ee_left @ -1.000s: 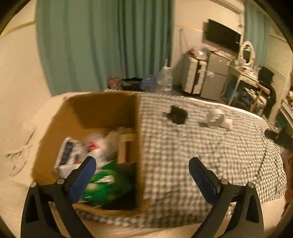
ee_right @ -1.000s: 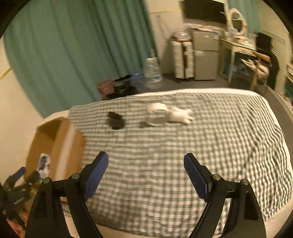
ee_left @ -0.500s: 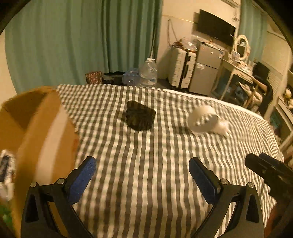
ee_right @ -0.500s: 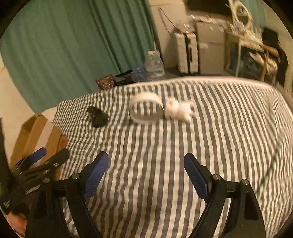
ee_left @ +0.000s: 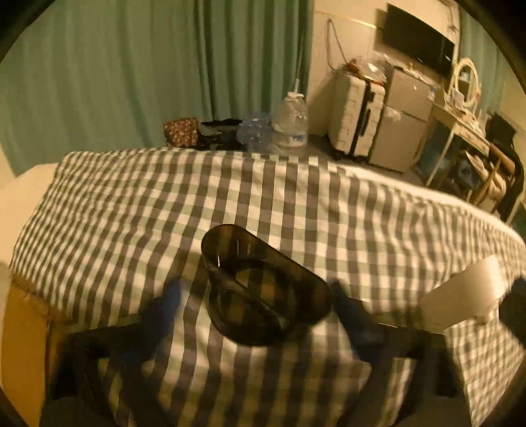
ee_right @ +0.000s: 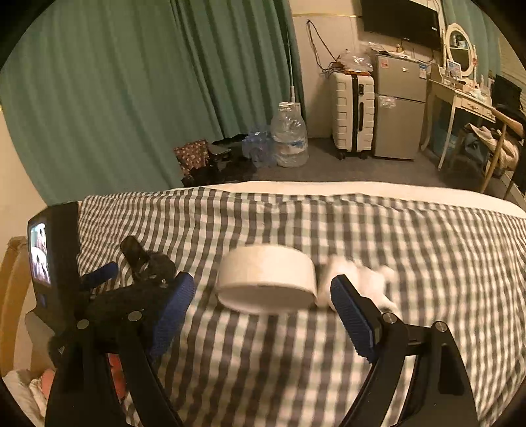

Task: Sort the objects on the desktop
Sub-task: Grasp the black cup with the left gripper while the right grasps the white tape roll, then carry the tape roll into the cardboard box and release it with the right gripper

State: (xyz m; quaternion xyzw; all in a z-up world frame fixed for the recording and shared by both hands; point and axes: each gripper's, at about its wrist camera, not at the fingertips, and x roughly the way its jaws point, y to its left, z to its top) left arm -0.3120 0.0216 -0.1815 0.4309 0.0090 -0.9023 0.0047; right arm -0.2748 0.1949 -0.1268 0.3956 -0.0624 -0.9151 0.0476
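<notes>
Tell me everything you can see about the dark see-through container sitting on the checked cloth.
The dark container looks like smoky translucent plastic, with a rounded, roughly D-shaped outline and an open top; the cloth's checks show through it. A curved divider splits the inside. It stands upright on the checked cloth, apparently empty, between the blurred fingers of the left gripper, whose jaws are closing without yet pressing on it.

Green curtains (ee_right: 148,92) cover the wall behind the bed (ee_right: 361,210), which wears a grey-and-white checked cover. On the grey floor (ee_right: 378,167) just right of the curtains stand large clear water bottles (ee_right: 289,134). Right of these, against the cream wall, are a white suitcase (ee_right: 351,115) and a small silver fridge (ee_right: 399,108). A dark television (ee_right: 399,14) hangs above the fridge. Further right stands a white dressing table (ee_right: 460,95) with an oval mirror (ee_right: 460,49). The light is dim and yellowish.
</notes>
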